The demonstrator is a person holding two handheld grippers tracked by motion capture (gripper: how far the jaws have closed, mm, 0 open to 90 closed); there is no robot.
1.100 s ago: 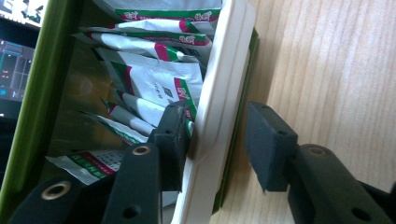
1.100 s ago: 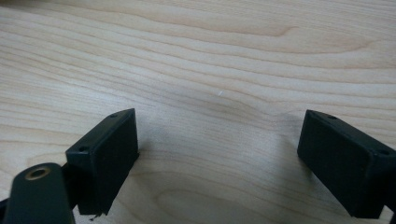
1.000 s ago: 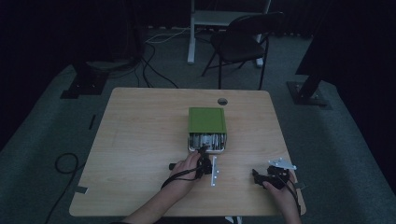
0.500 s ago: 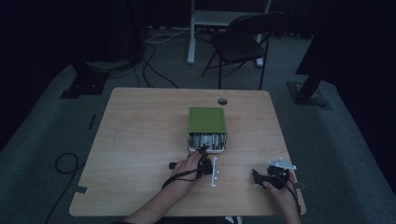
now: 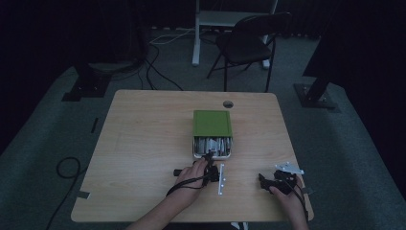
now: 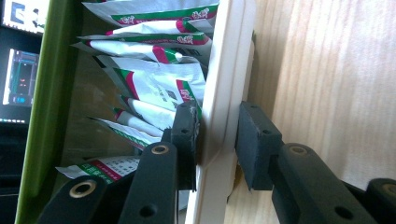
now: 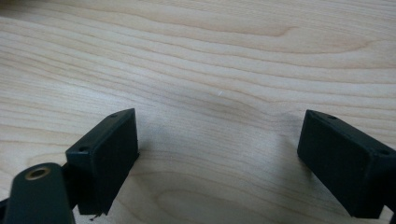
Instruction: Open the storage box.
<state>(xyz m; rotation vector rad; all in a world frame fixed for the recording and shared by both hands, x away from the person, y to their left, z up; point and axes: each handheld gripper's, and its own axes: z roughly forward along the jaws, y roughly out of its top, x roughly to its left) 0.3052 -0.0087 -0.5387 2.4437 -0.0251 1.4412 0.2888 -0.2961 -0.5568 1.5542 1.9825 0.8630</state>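
A wooden counter (image 5: pixel 143 143) stood in a dim room, with a dark chair (image 5: pixel 249 43) on the floor beyond its far edge. Near the counter's middle sat a box (image 5: pixel 212 123) with a green lid covering its far part; the near part was open and showed a row of packets (image 5: pixel 213 144) standing on edge. A person's forearms came in from the near side.

The left tongs (image 5: pixel 209 158) were at the box's near rim. In the left gripper view the left tongs (image 6: pixel 217 133) were closed on the pale rim (image 6: pixel 224 93), one pad inside against the packets (image 6: pixel 154 84) and one pad outside; the jaws had just finished closing on it. The right tongs (image 5: pixel 264 181) rested on the counter near the right edge, well apart from the box. In the right gripper view the right tongs (image 7: pixel 219 158) stood wide open with nothing between the jaws, only bare wood (image 7: pixel 210 60).

The box looked stiff and probably light, though its smooth rim could slip, so it might slide or tip if pulled by one point. The rim wall seemed the sound place to hold. The packets looked thin, soft and easily creased.

The high view was dark, so the packet print could not be read there. The lid hid the far part of the box. A small pale strip (image 5: pixel 220 172) beside the left hand (image 5: pixel 191 177) was too small to identify.
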